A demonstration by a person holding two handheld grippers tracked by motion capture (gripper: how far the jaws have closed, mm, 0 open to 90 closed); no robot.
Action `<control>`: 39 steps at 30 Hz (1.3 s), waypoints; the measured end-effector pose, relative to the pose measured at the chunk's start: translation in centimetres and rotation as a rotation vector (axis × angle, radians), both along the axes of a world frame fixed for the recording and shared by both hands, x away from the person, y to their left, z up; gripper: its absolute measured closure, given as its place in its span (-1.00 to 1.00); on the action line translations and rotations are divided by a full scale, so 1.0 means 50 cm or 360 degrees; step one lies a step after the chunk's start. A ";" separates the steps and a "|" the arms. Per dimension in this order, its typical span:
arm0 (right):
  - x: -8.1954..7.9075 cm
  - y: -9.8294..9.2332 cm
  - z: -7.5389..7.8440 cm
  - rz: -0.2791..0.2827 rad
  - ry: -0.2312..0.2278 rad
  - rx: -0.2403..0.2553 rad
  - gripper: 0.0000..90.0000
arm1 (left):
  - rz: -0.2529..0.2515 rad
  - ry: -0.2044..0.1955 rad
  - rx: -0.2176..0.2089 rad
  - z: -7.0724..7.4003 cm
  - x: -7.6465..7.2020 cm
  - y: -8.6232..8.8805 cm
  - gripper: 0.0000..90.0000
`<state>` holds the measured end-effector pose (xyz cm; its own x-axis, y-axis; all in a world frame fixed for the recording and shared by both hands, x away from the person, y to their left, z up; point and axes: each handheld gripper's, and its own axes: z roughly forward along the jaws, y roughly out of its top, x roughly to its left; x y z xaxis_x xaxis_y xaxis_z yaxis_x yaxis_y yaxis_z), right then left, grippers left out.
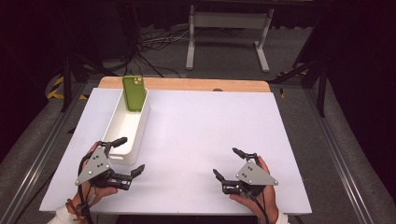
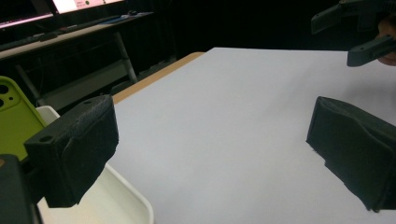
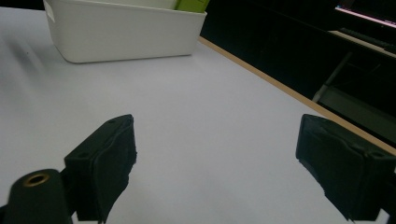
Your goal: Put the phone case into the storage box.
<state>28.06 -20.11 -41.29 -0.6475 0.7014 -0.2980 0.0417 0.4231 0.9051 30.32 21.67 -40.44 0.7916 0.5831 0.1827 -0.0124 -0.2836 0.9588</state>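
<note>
The green phone (image 1: 134, 92) stands propped on end against the far wall of the white bin (image 1: 122, 126). Left gripper (image 1: 126, 156) and right gripper (image 1: 227, 163) rest low with jaws apart, empty. Risk: nudging the bin's near rim would likely topple the phone.

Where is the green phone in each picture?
High view: the phone stands tilted in the far end of the white bin, upper left.
Left gripper view: at the left edge, behind the near jaw.
Right gripper view: just a green corner at the top, poking over the bin's far end.
Shared landmark: the white bin.
</note>
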 end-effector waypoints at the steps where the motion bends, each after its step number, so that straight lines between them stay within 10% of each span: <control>1: -0.001 0.000 0.000 0.0003 0.0000 -0.0001 -0.72 | 0.0007 0.0008 -0.0009 -0.007 -0.005 -0.001 -0.93; 17: -0.012 -0.005 -0.015 -0.0009 -0.0019 -0.0033 -0.78 | 0.0019 0.0100 0.0099 -0.063 -0.028 -0.004 -0.95; 39: -0.027 0.008 -0.013 0.0033 -0.0035 -0.0046 -0.77 | 0.0018 0.0083 0.0024 -0.050 -0.033 0.005 -0.94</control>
